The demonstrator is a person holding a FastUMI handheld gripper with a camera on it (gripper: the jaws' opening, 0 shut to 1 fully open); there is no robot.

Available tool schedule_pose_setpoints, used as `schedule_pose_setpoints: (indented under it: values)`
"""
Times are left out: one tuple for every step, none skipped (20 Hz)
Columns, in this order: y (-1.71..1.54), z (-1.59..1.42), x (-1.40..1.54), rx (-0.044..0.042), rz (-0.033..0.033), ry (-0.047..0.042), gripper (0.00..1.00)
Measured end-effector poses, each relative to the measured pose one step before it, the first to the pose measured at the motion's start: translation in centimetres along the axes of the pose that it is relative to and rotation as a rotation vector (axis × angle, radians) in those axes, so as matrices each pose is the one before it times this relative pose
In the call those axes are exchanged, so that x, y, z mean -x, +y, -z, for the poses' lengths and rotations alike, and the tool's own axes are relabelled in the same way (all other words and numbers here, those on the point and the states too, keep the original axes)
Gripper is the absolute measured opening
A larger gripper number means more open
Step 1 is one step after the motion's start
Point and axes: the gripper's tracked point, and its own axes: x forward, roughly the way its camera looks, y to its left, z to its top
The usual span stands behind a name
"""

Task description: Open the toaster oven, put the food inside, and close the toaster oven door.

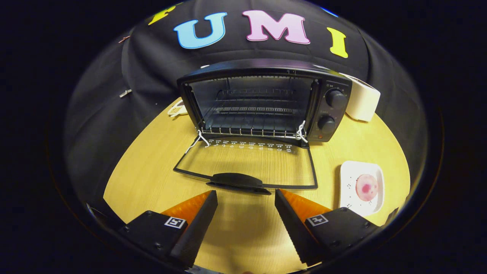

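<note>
Gripper view: tongs (246, 199) spread apart, holding nothing, hovering over bare wooden yellow counter (152, 175); just ahead of fingertips, black curved handle (236, 179) of glass oven door (247, 165), door folded down flat on counter; beyond it black boxy metal toaster oven (262, 101) standing open, wire rack (249, 121) inside, two round black knobs (331, 110) on side panel. Food: round flat pink pastry-like piece (366, 187) on small white square plate (352, 179), beside right finger, near door's right corner. Probably light, soft, easily dented or crumbled; best pinched gently across opposite edges, low near plate; glazed plate likely slippery, may slide. Door glass rigid, smooth; handle probably firm plastic. White rounded container (363, 102) behind oven; small white dish (178, 109) at oven's left.
</note>
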Motion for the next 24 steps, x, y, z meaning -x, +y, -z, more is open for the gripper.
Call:
schedule_pose_setpoints:
  values:
    - [-0.914,-0.651,0.939,0.00219,-0.00264,-0.01763,0.99]
    - [-1.166,-0.83,0.842,-0.00035,0.00372,-0.01908,0.99]
    - [-1.381,-0.714,0.926,-0.00551,0.00451,-0.01231,0.99]
    - [-1.508,-0.652,0.737,-0.00921,0.00736,-0.00991,0.99]
    - [-1.669,-0.542,0.558,-0.00987,0.01172,-0.00657,0.99]
    - [-1.977,-0.583,0.556,-0.00756,0.01595,-0.00606,0.99]
    - [-2.177,-0.44,0.416,-0.00871,0.02202,-0.00578,0.99]
    - [-2.118,-0.442,0.376,-0.01018,0.0224,-0.00476,0.99]
    - [-2.387,-0.344,0.278,-0.01268,0.02546,0.00115,0.99]
    - [-2.228,-0.13,0.162,-0.01352,0.02798,0.00485,0.99]
    - [-2.1,0.184,-0.158,-0.01733,0.02653,0.0132,0.99]
    - [-1.972,0.111,-0.303,-0.02089,0.02122,0.01521,0.99]
    - [-1.761,0.206,-0.204,-0.01873,0.01642,0.01973,0.99]
    - [-1.667,0.174,-0.33,-0.01562,0.01504,0.01845,0.99]
    - [-1.564,0.256,-0.32,-0.01086,0.01167,0.02337,0.99]
    - [-1.462,0.257,-0.396,-0.00887,0.01208,0.01991,1.0]
    - [-1.473,0.411,-0.497,-0.01103,0.00962,0.01801,0.99]
    - [-0.851,0.3,-0.419,-0.00965,0.00095,0.01885,1.0]
    - [-0.723,0.719,-0.523,-0.00874,-0.00529,0.02841,0.99]
    - [-0.453,0.903,-0.553,-0.00479,-0.00784,0.03413,0.99]
    - [-0.347,0.869,-0.649,-0.00082,-0.01038,0.03737,0.99]
    - [-0.151,0.956,-0.679,0.00053,-0.01164,0.03764,0.99]
    - [-0.061,0.831,-0.736,0.0048,-0.01465,0.0324,0.99]
    - [-0.063,0.523,-0.754,0.01144,-0.01242,0.03371,0.99]
